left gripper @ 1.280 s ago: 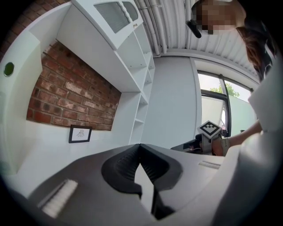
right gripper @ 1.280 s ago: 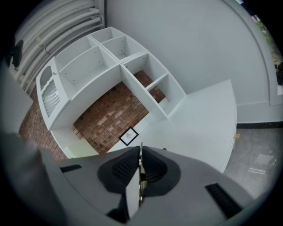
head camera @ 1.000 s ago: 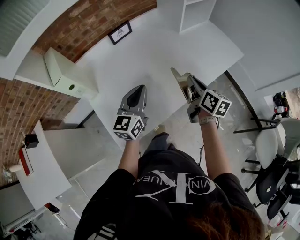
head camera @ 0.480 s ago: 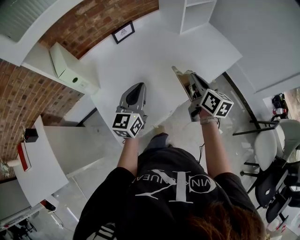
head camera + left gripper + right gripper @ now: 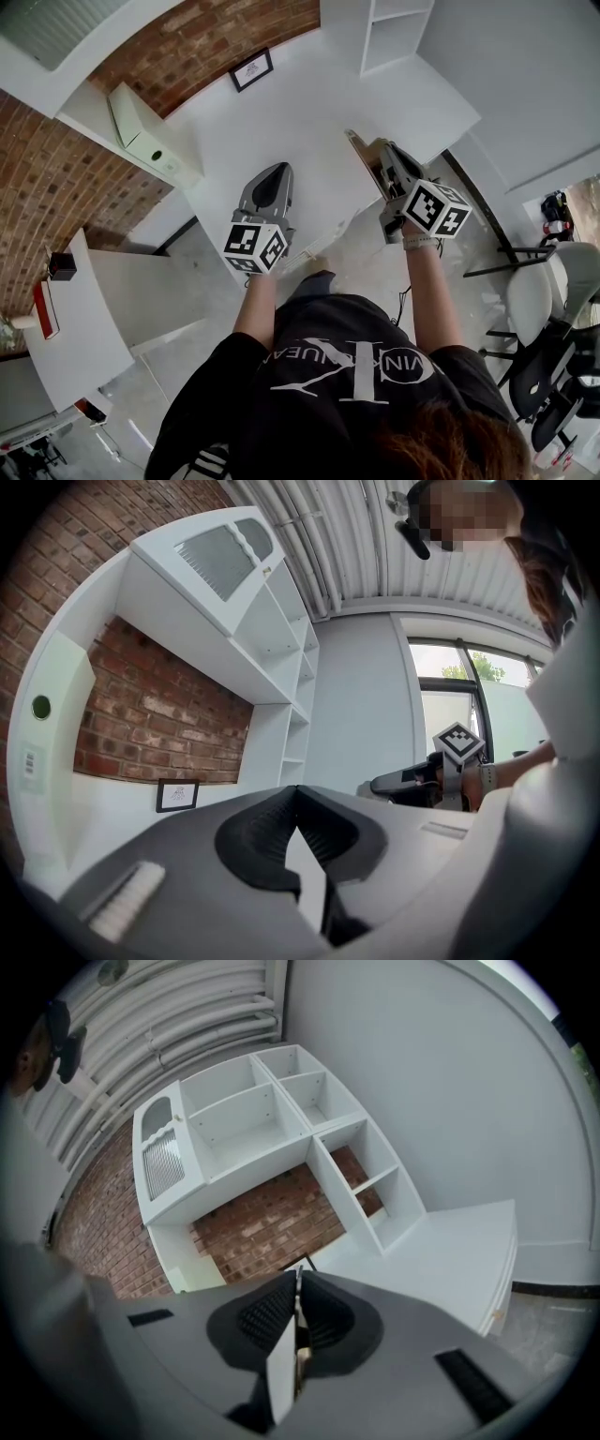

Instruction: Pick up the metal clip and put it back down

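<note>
My right gripper (image 5: 366,153) is held above the right side of the white table (image 5: 291,112), tipped upward, jaws shut. A thin, flat, pale tan piece, apparently the metal clip (image 5: 357,155), lies pinched along its jaws. In the right gripper view the clip (image 5: 283,1354) shows as a narrow light strip between the dark pads, with the right gripper (image 5: 298,1283) closed round it. My left gripper (image 5: 275,180) hovers over the table's near left part. Its jaws meet at the tip with nothing in them, as the left gripper view (image 5: 297,794) shows.
A small framed picture (image 5: 251,69) leans against the brick wall at the back. White shelving (image 5: 394,28) stands at the far right, and a white box (image 5: 141,136) sits on a ledge to the left. Chairs (image 5: 553,281) are on the floor to the right.
My right gripper has drifted slightly forward and to the right, still closed. The left gripper has barely moved. The head view has shifted a little.
</note>
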Demonstrator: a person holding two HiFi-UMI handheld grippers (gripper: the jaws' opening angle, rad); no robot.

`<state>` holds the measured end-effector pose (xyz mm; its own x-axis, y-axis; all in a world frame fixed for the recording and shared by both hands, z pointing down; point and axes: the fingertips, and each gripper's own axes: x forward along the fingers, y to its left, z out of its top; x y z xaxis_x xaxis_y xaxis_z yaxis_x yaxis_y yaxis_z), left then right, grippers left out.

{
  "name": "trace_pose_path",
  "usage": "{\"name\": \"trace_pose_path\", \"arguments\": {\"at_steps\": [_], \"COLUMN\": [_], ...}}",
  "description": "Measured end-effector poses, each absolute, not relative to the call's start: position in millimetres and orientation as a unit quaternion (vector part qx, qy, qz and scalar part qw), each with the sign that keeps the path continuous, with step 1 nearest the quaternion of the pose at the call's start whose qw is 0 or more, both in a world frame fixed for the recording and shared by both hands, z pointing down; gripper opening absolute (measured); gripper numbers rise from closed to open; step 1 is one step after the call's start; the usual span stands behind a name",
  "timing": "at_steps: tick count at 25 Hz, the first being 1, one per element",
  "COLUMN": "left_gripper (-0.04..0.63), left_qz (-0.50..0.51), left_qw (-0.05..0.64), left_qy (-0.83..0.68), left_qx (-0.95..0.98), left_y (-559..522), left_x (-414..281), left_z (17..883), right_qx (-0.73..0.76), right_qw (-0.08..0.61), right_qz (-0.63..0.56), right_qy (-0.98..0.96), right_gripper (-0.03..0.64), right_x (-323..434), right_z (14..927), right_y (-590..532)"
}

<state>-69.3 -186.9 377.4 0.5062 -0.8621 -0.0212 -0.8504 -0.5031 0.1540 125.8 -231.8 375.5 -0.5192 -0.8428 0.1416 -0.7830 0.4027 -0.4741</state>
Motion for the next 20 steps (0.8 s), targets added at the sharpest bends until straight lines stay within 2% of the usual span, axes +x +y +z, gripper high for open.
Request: {"name": "trace_pose_path", "arguments": {"at_steps": [20], "left_gripper": [0.01], "left_qz": [-0.062], "left_qw": [0.035], "left_qy": [-0.5], "left_qx": [0.863], "left_y": [-188], "left_x": [-80], "left_z": [350], "right_qx": [-0.492], "right_qw": [0.088], "right_qz": [-0.184], "right_qy": [0.846], "right_gripper": [0.028], "right_x": [126], "right_z": [327], "right_y": [-223]}}
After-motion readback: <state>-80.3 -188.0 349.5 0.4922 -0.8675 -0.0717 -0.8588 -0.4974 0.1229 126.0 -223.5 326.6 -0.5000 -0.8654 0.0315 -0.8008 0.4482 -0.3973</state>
